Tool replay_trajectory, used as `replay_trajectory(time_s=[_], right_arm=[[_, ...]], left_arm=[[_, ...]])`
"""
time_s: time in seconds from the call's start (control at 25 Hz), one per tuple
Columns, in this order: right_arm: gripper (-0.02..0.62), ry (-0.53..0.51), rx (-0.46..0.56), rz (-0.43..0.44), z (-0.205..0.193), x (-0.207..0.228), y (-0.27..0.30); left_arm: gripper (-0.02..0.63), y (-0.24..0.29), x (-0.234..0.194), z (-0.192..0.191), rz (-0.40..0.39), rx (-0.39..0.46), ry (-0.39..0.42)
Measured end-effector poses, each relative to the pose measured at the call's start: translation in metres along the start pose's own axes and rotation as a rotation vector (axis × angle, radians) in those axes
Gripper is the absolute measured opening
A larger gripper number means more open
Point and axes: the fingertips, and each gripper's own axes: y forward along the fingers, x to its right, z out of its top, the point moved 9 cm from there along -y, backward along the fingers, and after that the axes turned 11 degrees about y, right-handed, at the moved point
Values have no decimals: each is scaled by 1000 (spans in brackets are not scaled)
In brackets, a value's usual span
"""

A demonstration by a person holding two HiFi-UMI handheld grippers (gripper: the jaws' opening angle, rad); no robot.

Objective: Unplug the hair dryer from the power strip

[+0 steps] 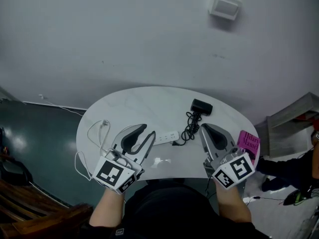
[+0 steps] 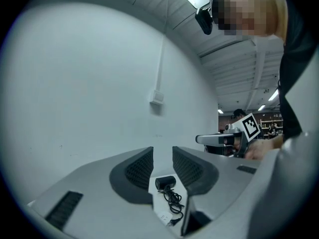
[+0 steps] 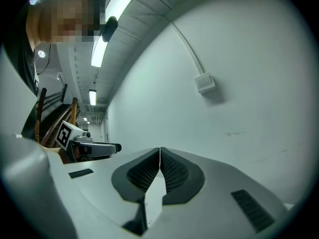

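Unplugging looks done: the plug (image 1: 176,143) of the hair dryer (image 1: 201,106) seems loose just beside the power strip (image 1: 166,137), with the left hand-held gripper (image 1: 149,130) spread and empty and the right hand-held gripper (image 1: 203,127) pressed together.

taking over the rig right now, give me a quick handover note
Left gripper: open, nothing between the jaws, over the near left of the table, tips close to the power strip.
Right gripper: shut, empty, over the near right, beside a pink book.
Things: the strip lies mid-table. The black hair dryer lies behind it, and its coiled cord runs to the strip's right end. A loose white cable lies at the left.
Done: neither gripper holds anything. I cannot tell whether the plug is still seated.
Left: check the plug; if it is in, steady the strip and pull it.
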Motion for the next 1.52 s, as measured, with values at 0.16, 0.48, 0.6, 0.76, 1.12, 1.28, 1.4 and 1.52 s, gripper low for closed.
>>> replay_trajectory(time_s=[0.16,0.48,0.6,0.76,1.12,1.28,1.4,1.52], right_arm=[[35,-5,23,-12,3,5,-6],[34,3,24,-11,2,10,-7],[34,-2,27,-9,3,9,-8],[35,1,30,-10,3,9,-11],[34,1,15,-2,0,7,-11],[34,-20,6,-1,-2,4,-8],[34,-19,4,-1,-4,3,-7],[34,-18,4,-4,-4,4,-7]], left_arm=[[126,4,2,5,26,-2,30],[85,8,5,11,58,-4,54],[70,7,6,12,74,-2,65],[35,4,7,13,95,0,74],[28,-1,10,11,102,-2,70],[28,-3,9,11,106,-4,67],[28,-5,8,9,110,-7,64],[28,-6,7,9,112,-10,58]])
